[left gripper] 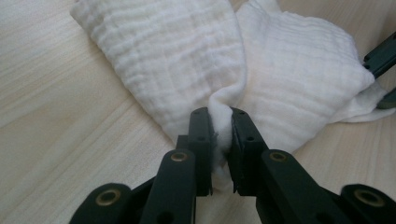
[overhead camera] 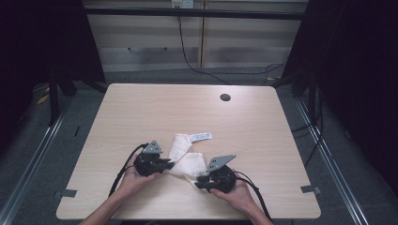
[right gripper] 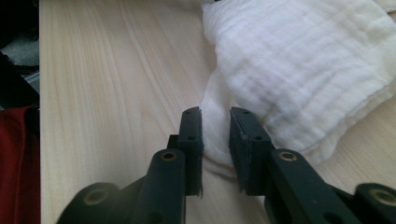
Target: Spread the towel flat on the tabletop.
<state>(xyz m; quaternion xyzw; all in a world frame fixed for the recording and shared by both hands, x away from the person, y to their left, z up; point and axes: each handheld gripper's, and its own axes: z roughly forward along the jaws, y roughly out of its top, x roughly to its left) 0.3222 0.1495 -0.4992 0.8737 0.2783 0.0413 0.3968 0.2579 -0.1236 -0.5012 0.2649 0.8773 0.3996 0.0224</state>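
A crumpled white cloth [overhead camera: 187, 157] with a sewn label [overhead camera: 201, 136] lies on the near middle of the wooden table [overhead camera: 141, 108]. My left gripper [overhead camera: 170, 165] is at the cloth's left edge. In the left gripper view a fold of the cloth [left gripper: 177, 60] is pinched between the jaws of that gripper [left gripper: 220, 116]. My right gripper [overhead camera: 199, 183] is at the cloth's near right corner. In the right gripper view its jaws [right gripper: 215, 116] stand narrow, and a thin edge of the cloth [right gripper: 303, 70] fills the gap between them. Each gripper is held by one of the person's hands.
A round cable hole [overhead camera: 225, 97] sits in the table's far right part. Cables run across the floor behind the table, below a pale cabinet [overhead camera: 197, 37]. Tape marks [overhead camera: 310, 189] sit near the front corners. Red fabric [right gripper: 16, 163] lies past the table's edge.
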